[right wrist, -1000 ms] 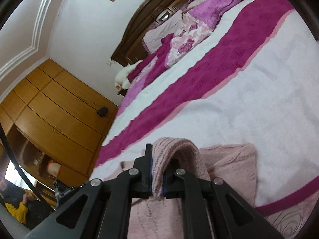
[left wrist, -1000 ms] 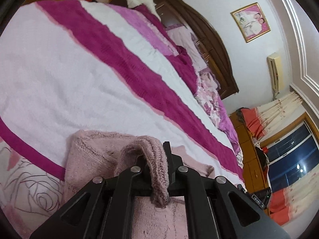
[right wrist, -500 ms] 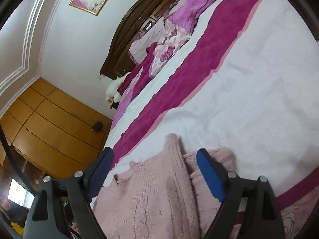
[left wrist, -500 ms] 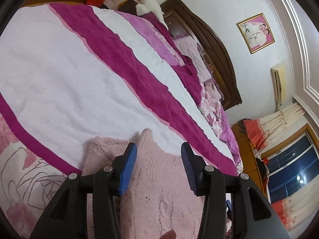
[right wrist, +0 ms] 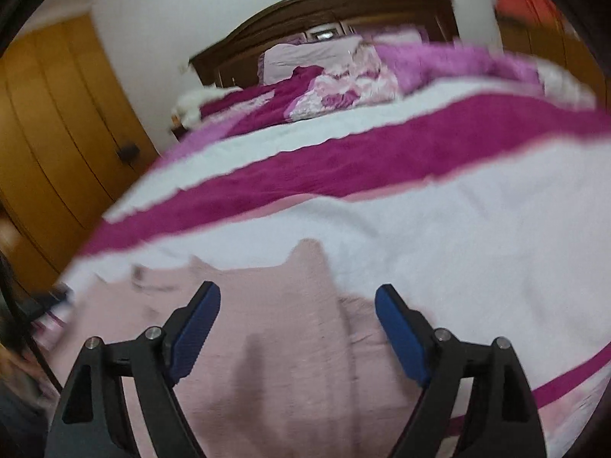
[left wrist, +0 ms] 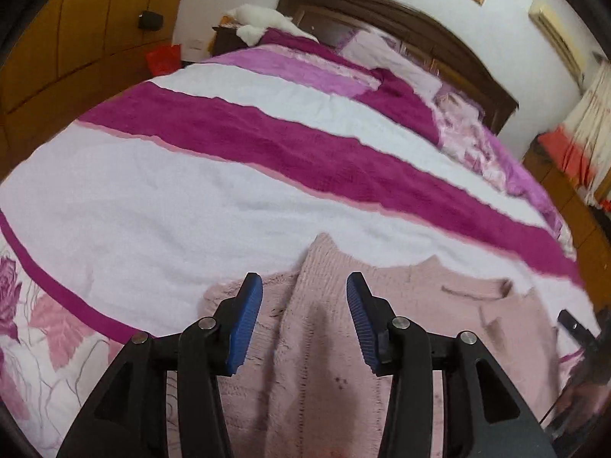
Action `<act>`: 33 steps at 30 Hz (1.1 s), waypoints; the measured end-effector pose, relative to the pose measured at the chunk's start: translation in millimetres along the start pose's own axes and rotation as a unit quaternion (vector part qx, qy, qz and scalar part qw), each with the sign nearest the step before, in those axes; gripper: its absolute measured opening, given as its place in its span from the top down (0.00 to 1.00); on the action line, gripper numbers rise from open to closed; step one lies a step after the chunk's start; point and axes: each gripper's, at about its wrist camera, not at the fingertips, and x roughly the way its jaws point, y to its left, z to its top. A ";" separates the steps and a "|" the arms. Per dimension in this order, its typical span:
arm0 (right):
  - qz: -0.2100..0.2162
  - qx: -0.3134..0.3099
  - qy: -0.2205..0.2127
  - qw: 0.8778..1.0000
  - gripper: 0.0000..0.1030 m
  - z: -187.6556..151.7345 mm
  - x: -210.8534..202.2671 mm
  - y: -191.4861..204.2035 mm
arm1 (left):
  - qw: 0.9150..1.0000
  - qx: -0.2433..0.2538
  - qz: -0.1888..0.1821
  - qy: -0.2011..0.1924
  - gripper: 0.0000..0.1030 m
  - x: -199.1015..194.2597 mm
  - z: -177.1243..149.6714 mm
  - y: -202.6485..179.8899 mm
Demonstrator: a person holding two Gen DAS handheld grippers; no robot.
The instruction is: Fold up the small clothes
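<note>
A pale pink knitted sweater (left wrist: 439,305) lies flat on the bed, a folded strip of it running up between my left gripper's fingers. My left gripper (left wrist: 304,280) hovers just above it, open, its blue pads clear of the knit. In the right wrist view the same sweater (right wrist: 267,305) lies under my right gripper (right wrist: 298,291). Its jaws stand wide and are closing slightly, with the folded edge below and between them and neither pad pressing on it. The sweater's near part is hidden behind the gripper bodies.
The bed cover (left wrist: 152,198) is white with magenta stripes and a rose print at the near edge. Pillows and a dark wooden headboard (left wrist: 401,11) stand at the far end. A yellow wooden wardrobe (right wrist: 49,133) lines the left side.
Both grippers were shut on folds of the pink sweater; they let go and opened. The folds now lie on the sweater, and both views have rolled to level.
</note>
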 end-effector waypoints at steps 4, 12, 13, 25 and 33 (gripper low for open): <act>0.005 -0.033 0.028 0.999 0.39 0.6 7.7 5.1 | 0.997 0.046 0.025 0.064 0.79 27.7 -4.1 -11.1; -0.001 -0.008 0.059 0.998 0.48 -1.6 31.5 -2.2 | 0.995 0.076 0.051 0.047 1.00 30.4 -15.7 -22.0; -0.003 -0.012 0.060 0.998 0.57 -2.3 32.8 -0.9 | 0.995 0.075 0.054 0.049 1.00 30.4 -16.2 -23.0; -0.043 0.033 -0.040 0.998 0.93 7.8 -9.4 -15.9 | 0.999 -0.028 0.017 -0.023 1.00 4.2 4.7 9.5; -0.030 0.029 -0.054 0.998 0.92 13.5 -14.3 -15.4 | 0.999 -0.021 0.024 -0.032 1.00 4.8 9.6 9.7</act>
